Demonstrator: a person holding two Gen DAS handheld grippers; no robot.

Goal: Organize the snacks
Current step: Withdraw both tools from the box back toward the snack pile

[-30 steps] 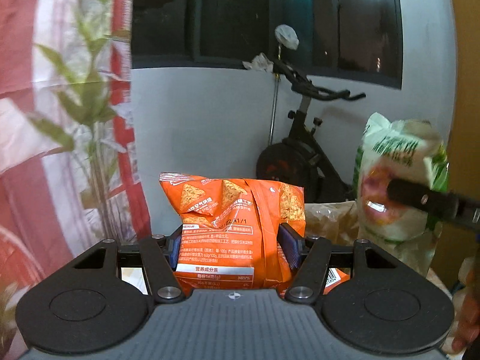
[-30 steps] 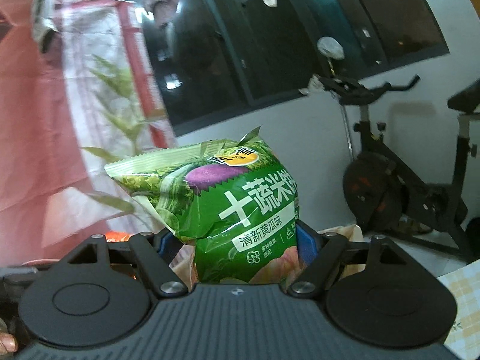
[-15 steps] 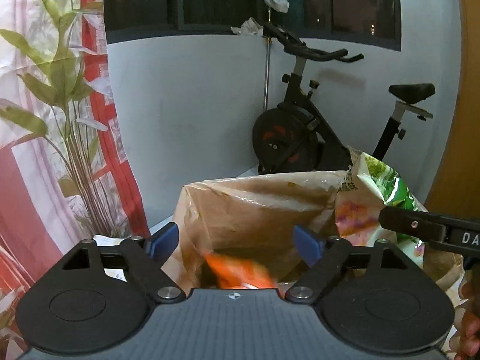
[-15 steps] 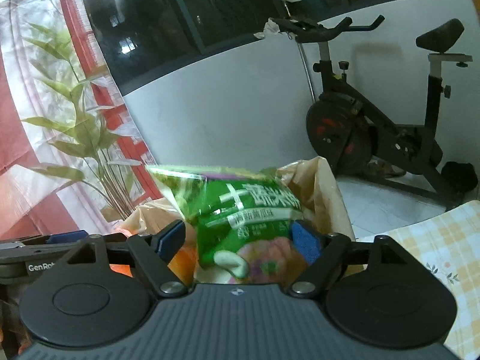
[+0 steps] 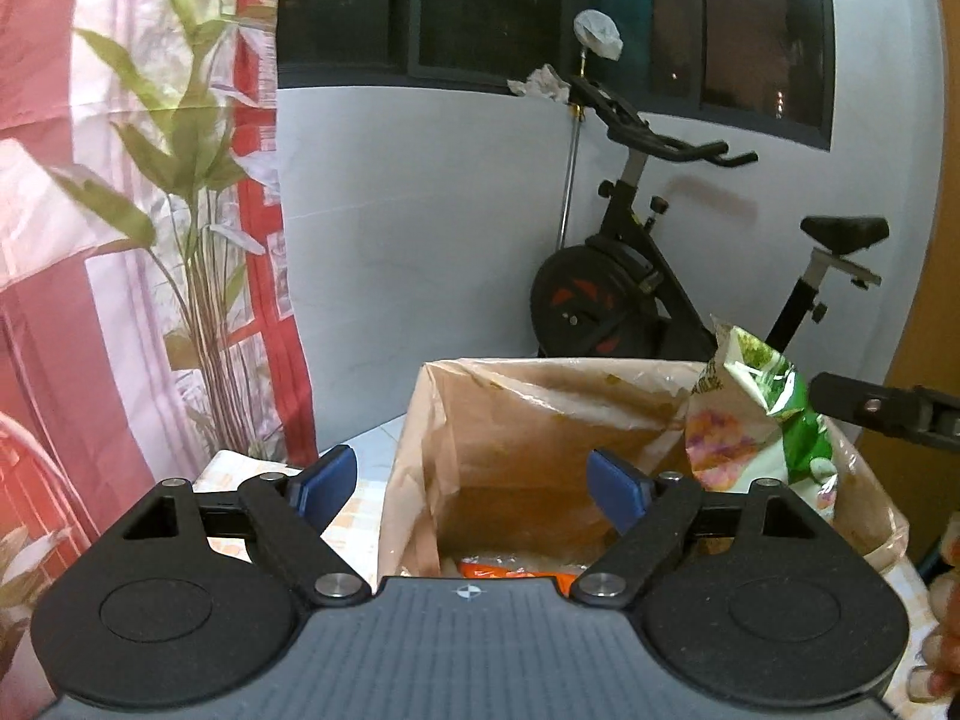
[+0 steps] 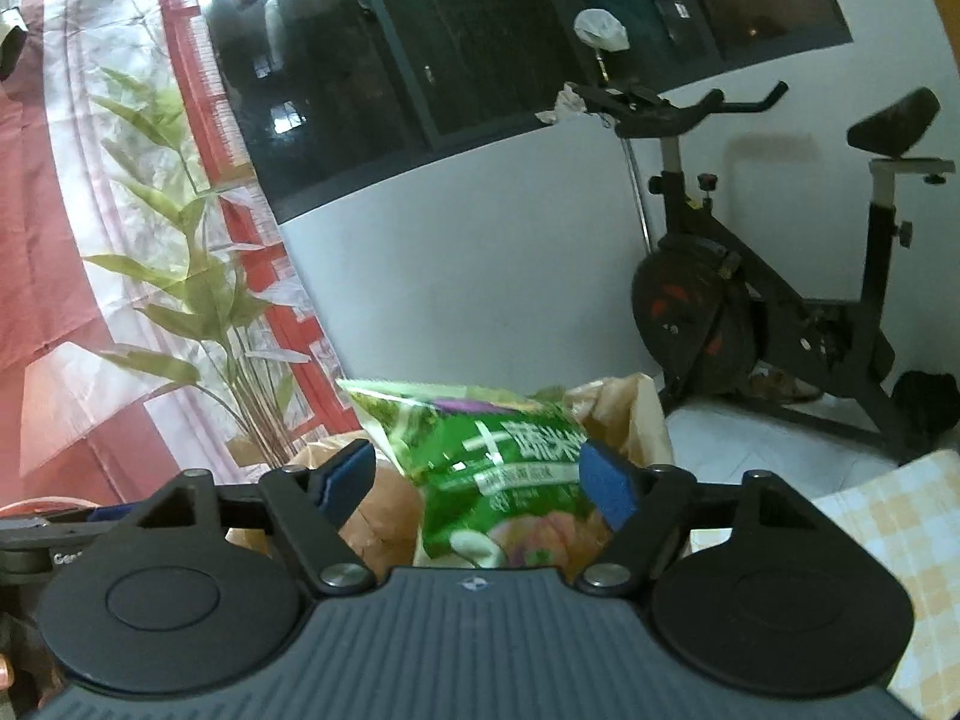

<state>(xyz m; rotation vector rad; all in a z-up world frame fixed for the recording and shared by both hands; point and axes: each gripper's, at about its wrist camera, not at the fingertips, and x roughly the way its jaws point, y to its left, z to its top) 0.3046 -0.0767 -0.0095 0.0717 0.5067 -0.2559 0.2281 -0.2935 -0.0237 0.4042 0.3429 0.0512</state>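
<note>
Exercise bike (image 5: 636, 294): black, far right, against the white wall. Curtain (image 5: 120, 180): red and white with a leaf print, far left. Paper bag (image 5: 540, 420): brown, open-mouthed, near centre on a checked tablecloth (image 6: 888, 516). Green snack packet (image 6: 510, 480): tilted over the bag's right rim, between the blue pads of the right gripper (image 6: 480, 486), whose jaws have just been closing; the left pad stands off it, contact at the right pad unclear. Orange snack packet (image 5: 510, 570): at the bag's bottom. Left gripper (image 5: 471, 480): jaws apart, empty, above the bag's mouth.

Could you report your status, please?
Left hand-held gripper just opened, empty, over paper bag. Right hand-held gripper, jaws just narrowed, loose around green packet at bag's mouth. Orange packet inside. Path clear.
</note>
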